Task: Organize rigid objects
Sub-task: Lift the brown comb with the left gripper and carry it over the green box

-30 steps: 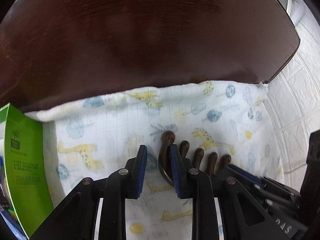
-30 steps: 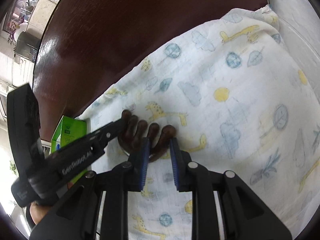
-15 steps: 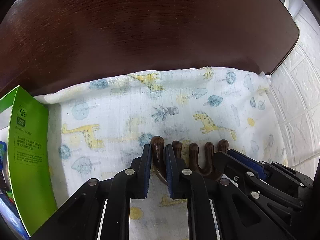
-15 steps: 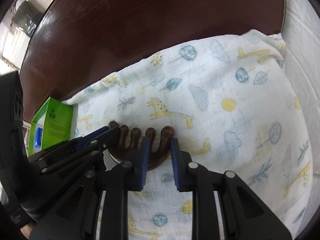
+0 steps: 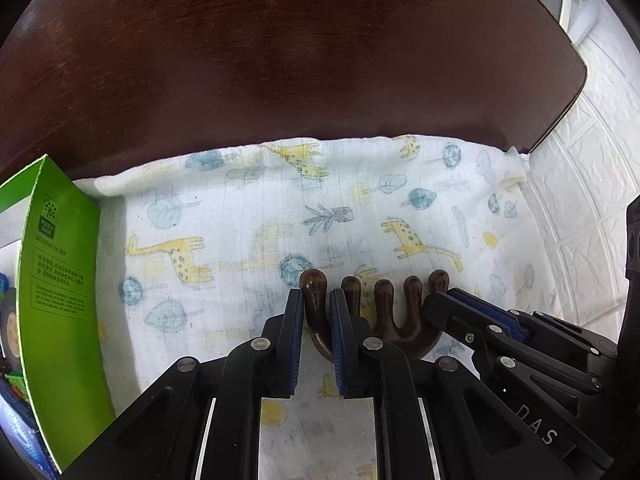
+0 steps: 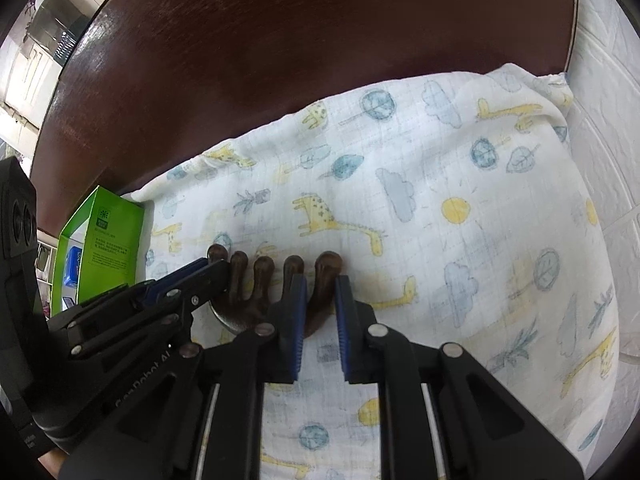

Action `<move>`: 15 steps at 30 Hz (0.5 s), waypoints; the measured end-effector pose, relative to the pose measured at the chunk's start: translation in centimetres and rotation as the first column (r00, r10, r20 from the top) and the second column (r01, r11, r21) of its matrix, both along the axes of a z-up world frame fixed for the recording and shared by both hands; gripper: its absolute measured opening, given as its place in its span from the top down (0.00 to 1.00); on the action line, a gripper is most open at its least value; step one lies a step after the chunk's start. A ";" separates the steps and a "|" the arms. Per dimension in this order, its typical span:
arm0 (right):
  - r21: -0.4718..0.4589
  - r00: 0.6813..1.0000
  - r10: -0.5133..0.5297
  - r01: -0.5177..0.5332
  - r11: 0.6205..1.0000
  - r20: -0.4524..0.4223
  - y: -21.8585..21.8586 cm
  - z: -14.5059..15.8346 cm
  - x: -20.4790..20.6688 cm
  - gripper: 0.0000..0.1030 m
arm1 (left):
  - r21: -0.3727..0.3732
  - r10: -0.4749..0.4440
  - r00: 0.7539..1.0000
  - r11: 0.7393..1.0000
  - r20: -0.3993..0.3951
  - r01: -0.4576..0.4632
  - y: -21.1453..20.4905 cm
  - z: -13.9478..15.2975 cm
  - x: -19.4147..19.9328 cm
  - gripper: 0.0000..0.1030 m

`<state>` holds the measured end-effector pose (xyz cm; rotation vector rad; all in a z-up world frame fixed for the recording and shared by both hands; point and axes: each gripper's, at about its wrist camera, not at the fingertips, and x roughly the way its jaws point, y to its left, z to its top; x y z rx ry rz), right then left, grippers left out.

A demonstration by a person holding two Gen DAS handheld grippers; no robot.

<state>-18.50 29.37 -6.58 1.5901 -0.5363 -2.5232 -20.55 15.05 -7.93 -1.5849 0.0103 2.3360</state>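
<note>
A dark brown wooden comb-like massager [image 5: 384,312] with five rounded prongs is held by both grippers over a white cloth [image 5: 248,216] printed with giraffes. My left gripper [image 5: 316,312] is shut on its leftmost prong. My right gripper [image 6: 320,300] is shut on its rightmost prong [image 6: 326,276]. The right gripper also shows in the left wrist view [image 5: 480,320], and the left gripper in the right wrist view [image 6: 188,284]. The massager's base is hidden behind the fingers.
A green carton [image 5: 60,288] stands at the cloth's left edge, also in the right wrist view [image 6: 104,248]. The dark wooden table [image 5: 280,60] lies beyond the cloth. A white brick-pattern wall [image 5: 592,200] is on the right.
My left gripper closed from open onto the leftmost prong. Both grippers and the massager shifted slightly over the cloth, and the views drew back a little.
</note>
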 end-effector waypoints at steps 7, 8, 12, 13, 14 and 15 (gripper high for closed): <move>0.003 0.996 0.014 -0.014 1.000 -0.084 -0.1 3.4 1.3 0.87 | 0.026 0.012 0.997 1.000 -0.071 -0.010 -1.7 3.2 0.7 0.89; 0.003 0.995 0.019 -0.019 1.000 -0.102 -0.3 4.1 1.4 0.87 | 0.035 0.017 0.997 0.999 -0.078 -0.014 -1.7 3.6 0.7 0.89; -0.002 0.988 0.044 -0.045 0.999 -0.150 -1.3 6.1 1.9 0.87 | 0.062 0.046 0.993 0.997 -0.106 -0.039 -3.4 5.4 1.0 0.89; 0.001 0.985 0.054 -0.054 0.999 -0.162 -1.7 6.6 2.0 0.87 | 0.066 0.052 0.992 0.997 -0.114 -0.045 -3.0 5.5 1.2 0.89; 0.005 0.983 0.061 -0.061 0.998 -0.174 -2.2 7.0 2.1 0.87 | 0.072 0.059 0.990 0.996 -0.125 -0.051 -3.4 5.9 1.4 0.89; 0.010 0.981 0.068 -0.067 0.998 -0.184 -3.0 7.2 2.1 0.87 | 0.076 0.065 0.989 0.996 -0.132 -0.055 -3.5 6.2 1.5 0.89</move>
